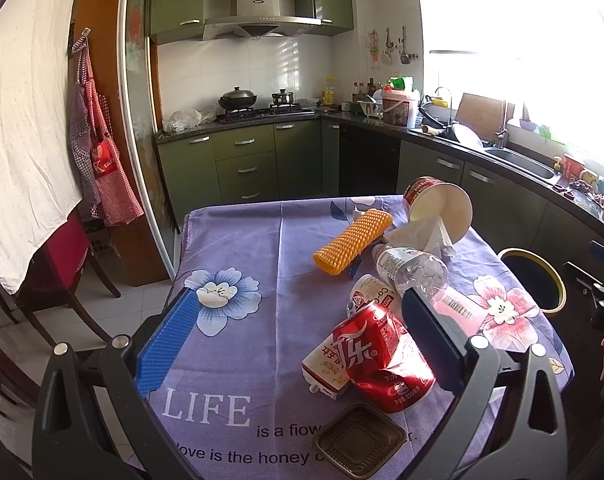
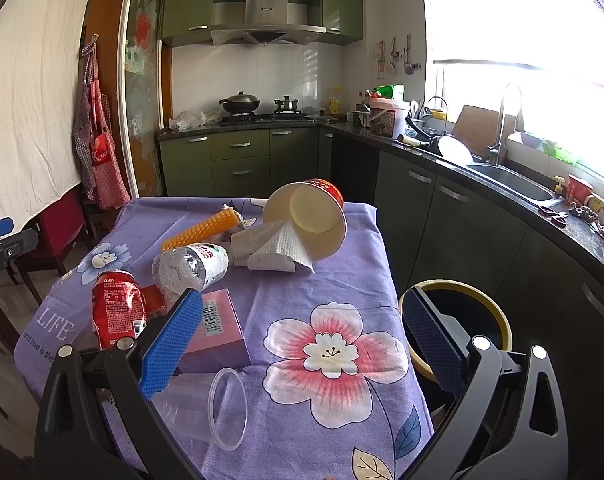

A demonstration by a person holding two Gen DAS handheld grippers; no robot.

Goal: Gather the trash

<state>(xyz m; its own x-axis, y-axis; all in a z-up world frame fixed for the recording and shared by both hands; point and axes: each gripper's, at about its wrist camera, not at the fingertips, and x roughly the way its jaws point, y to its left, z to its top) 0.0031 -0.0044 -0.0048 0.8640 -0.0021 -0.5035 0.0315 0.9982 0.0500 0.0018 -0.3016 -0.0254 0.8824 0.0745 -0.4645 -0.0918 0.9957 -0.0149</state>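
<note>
Trash heaped on counter (image 2: 342, 240): crushed red can (image 1: 376, 354), bottle (image 2: 193, 266), paper cup (image 2: 308, 220). Bin (image 2: 498, 320) beside counter edge for dropping. Left gripper (image 1: 297, 332), right gripper (image 2: 302, 340): fingers spread, empty.

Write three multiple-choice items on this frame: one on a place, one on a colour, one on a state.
1. Where is the trash bin?
A. on the table
B. beside the table's right edge
C. under the stove

2. What colour is the ridged roller?
A. orange
B. green
C. white

3. How is the paper cup?
A. upright
B. crushed flat
C. on its side

Key: B, its rim shows past the tablecloth edge; A, orange in both views; C, its open mouth faces sideways over the tissue.
</note>
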